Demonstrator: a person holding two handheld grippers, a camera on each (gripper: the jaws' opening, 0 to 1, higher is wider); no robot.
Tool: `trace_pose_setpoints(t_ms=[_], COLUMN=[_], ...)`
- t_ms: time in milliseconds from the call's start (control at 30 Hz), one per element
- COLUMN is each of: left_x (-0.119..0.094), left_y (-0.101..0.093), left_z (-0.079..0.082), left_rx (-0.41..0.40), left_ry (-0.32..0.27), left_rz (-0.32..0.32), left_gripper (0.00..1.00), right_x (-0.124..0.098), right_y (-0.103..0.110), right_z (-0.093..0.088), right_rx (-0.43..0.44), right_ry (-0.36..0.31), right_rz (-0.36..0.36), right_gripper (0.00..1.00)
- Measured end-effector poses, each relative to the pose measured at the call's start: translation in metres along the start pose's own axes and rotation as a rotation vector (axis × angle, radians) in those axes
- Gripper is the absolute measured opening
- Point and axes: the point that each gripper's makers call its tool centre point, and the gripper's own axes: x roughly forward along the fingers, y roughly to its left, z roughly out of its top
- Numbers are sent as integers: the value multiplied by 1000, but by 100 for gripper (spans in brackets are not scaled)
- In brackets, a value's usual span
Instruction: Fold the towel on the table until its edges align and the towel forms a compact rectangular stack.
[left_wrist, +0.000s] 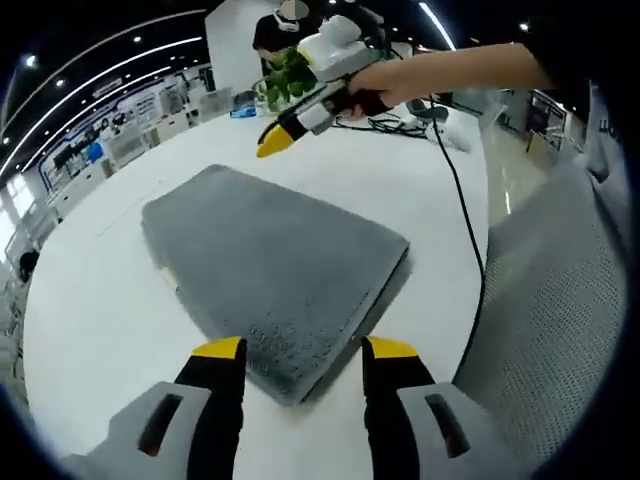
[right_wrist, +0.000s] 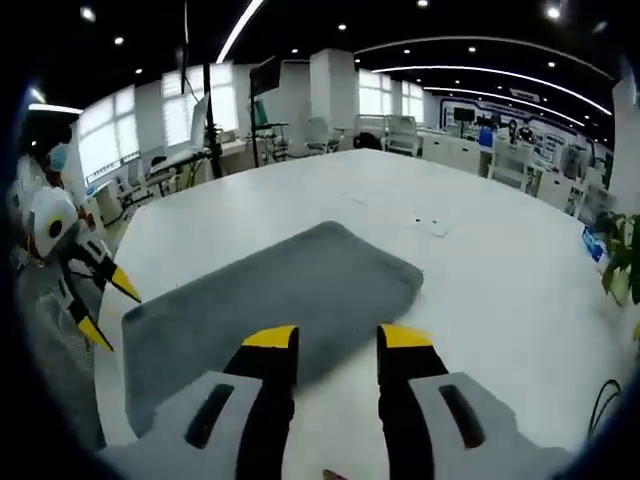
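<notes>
The towel (left_wrist: 270, 265) is grey cloth with a matt, nubby pile; along its folded edge nearest the left gripper (left_wrist: 303, 350) the loops look coarse and pebbly. The table (left_wrist: 90, 320) under it is white, smooth and faintly glossy, catching soft light toward its far edge. Both grippers look like hard plastic: matt grey bodies, black jaws and smooth yellow tips, seen also on the right gripper (right_wrist: 337, 340). A thin black cable (left_wrist: 470, 240) with a smooth rubbery skin trails across the table's right edge.
</notes>
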Motion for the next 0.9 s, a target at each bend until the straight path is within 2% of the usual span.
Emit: trace_pose_setpoints(t_ms=[100, 167, 233, 300, 367, 467, 567, 633, 700, 800, 900], left_x=[1, 1, 0, 0, 0, 1, 2, 5, 7, 9, 11], left_y=[-1, -1, -1, -3, -6, -10, -10, -16, -16, -16, -13], left_z=[-5, -7, -8, -7, -5, -4, -6, -14, -17, -20, -19], left_rx=[24, 47, 93, 128, 133, 150, 162, 159, 165, 174, 164], left_ry=[15, 19, 31, 26, 18, 15, 23, 45, 47, 51, 40], left_rz=[3, 4, 7, -3, -9, -20, -29, -73, -78, -83, -82], left_gripper=[53, 53, 52, 46, 42, 42, 41, 38, 38, 37, 35], right_x=[-8, -12, -18, -16, -15, -15, -16, -18, -19, -23, -25], right_y=[20, 32, 51, 50, 57, 76, 98, 113, 122, 141, 149], right_z=[-10, -15, -18, -22, -28, -32, -36, -38, -41, -52, -63], right_rx=[-39, -72, -107, -133, -160, -164, -188, -180, -190, -230, -273], right_ry=[34, 48, 55, 66, 84, 84, 88, 79, 85, 115, 150], right_rz=[33, 63, 91, 111, 114, 144, 203, 245, 273, 323, 345], right_gripper=[45, 48, 48, 45, 44, 45, 45, 44, 44, 43, 41])
